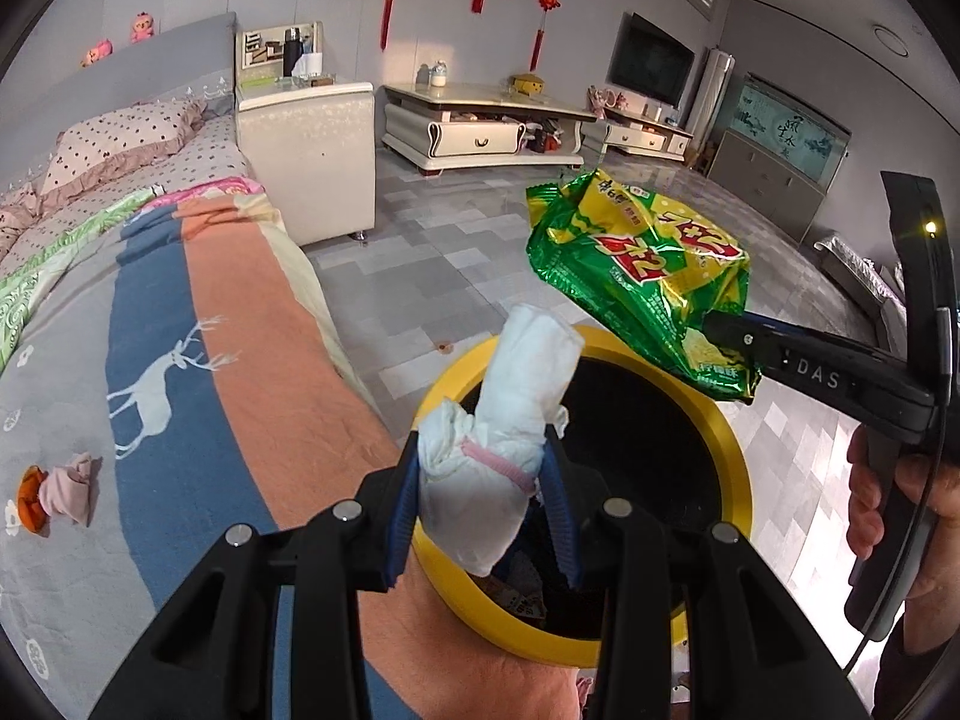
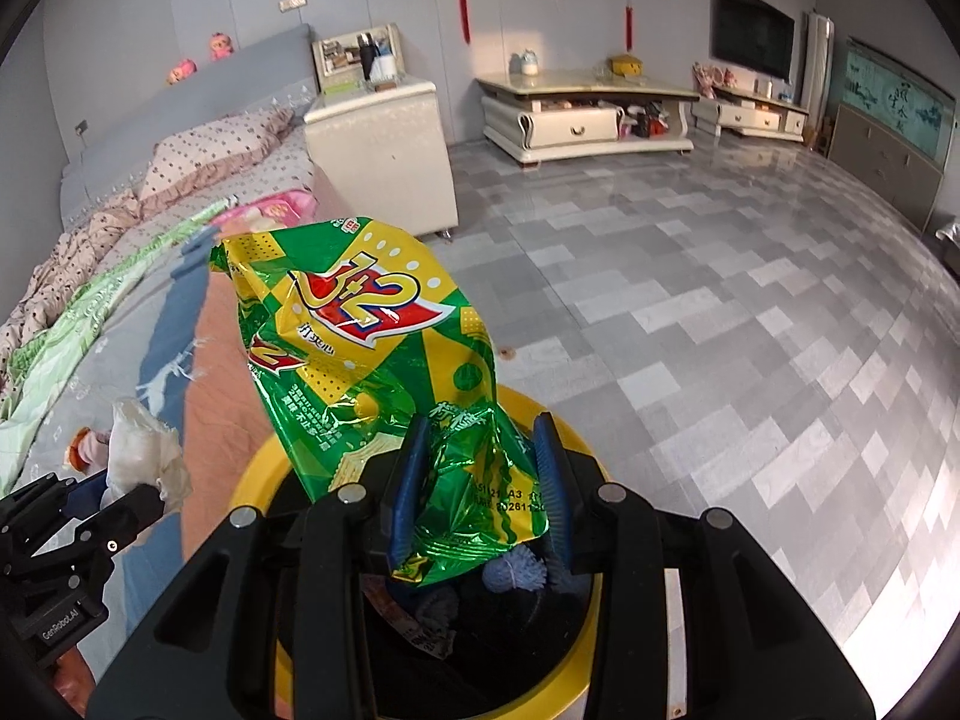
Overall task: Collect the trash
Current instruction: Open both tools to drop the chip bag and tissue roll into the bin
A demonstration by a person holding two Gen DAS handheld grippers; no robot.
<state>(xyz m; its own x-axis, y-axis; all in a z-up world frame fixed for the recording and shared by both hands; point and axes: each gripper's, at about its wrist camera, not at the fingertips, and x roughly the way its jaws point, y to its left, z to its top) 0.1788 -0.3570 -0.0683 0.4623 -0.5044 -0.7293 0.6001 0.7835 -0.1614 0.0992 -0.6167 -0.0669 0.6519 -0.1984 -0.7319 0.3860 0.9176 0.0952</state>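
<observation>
Right wrist: grey tiled floor point(image 2: 690, 312), bed point(image 2: 120, 324) left.

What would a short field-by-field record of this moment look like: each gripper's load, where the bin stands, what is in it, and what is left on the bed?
left gripper: shut on white wad, over the bin's near rim
right gripper: shut on green snack bag, over the bin
bin: yellow rim, dark inside, on the floor beside the bed
bin contents: blue spiky ball, paper scraps
left on bed: pink-and-orange bundle
</observation>
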